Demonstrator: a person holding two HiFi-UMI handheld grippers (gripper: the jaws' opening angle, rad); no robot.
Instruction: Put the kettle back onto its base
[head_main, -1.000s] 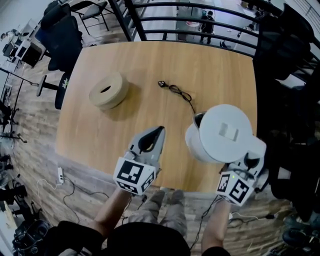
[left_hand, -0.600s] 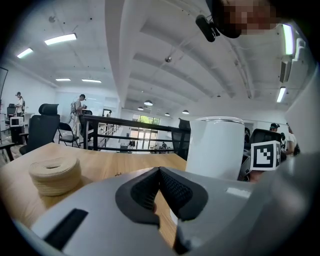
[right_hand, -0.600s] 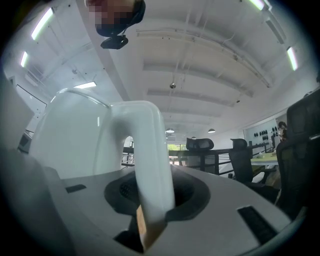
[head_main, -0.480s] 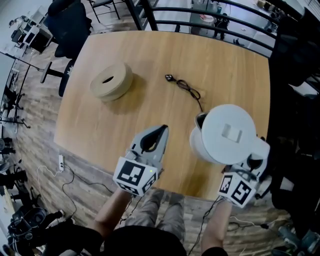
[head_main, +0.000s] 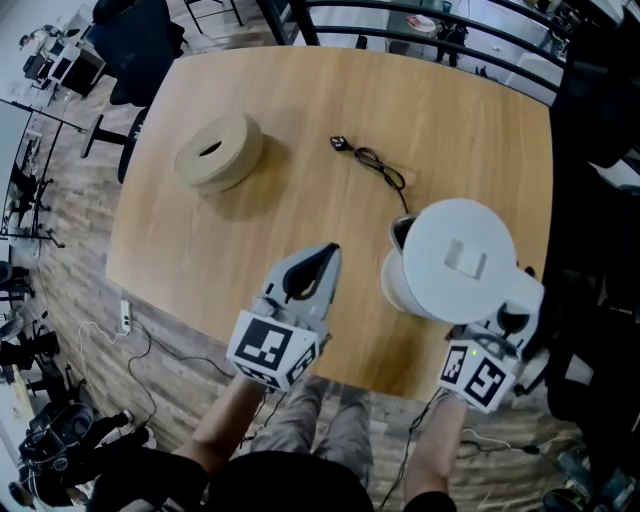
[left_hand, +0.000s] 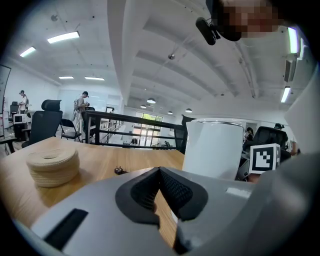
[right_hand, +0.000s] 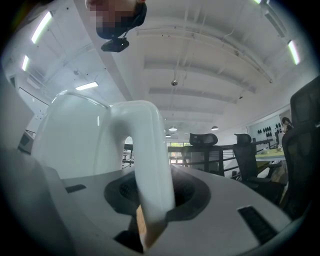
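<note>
A white kettle (head_main: 460, 262) hangs low over the wooden table (head_main: 300, 100) near its front right corner, lid up and spout toward the far side. My right gripper (head_main: 508, 318) is shut on its handle (right_hand: 150, 165), which runs upright between the jaws, with the kettle body (right_hand: 70, 140) to the left. A black cord (head_main: 375, 165) with a plug runs across the table and vanishes under the kettle; the base itself is hidden beneath it. My left gripper (head_main: 322, 258) hovers left of the kettle (left_hand: 215, 147), its jaws shut (left_hand: 160, 172) with nothing in them.
A beige round coil (head_main: 218, 152) lies at the table's far left, also visible in the left gripper view (left_hand: 52, 162). A black railing (head_main: 420, 35) runs behind the table. Dark office chairs stand at the back left (head_main: 140, 40) and along the right side (head_main: 600, 150).
The kettle and my right gripper have sunk a little toward the table. My left gripper has come down slightly too, still shut.
</note>
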